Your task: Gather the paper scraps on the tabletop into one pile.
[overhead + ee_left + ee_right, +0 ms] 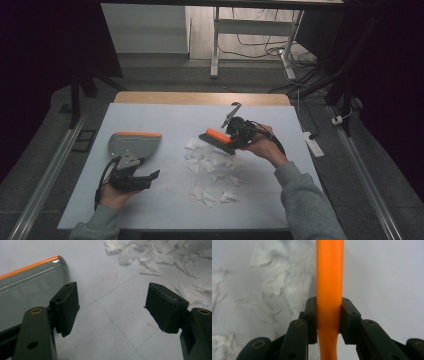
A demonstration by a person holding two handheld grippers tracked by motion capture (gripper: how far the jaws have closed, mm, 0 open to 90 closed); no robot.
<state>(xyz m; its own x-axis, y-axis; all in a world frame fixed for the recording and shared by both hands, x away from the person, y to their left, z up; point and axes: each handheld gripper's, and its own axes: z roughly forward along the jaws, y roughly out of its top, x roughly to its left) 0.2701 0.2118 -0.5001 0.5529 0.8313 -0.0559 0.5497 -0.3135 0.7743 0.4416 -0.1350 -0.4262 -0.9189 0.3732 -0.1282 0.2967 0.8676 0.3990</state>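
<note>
Centrally, the right tool [329,315] clamps a smooth orange-handled brush [218,139] over crumpled white paper scraps [212,170]; the left tool [111,308] gapes beside a grey plastic orange-edged dustpan [134,143] on the pale tabletop [165,200].

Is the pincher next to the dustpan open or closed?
Open. The left gripper has a wide gap between its jaws, with bare table showing through, beside the dustpan.

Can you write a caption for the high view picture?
Right gripper holds an orange brush over torn paper scraps; left gripper waits open by a dustpan.
</note>
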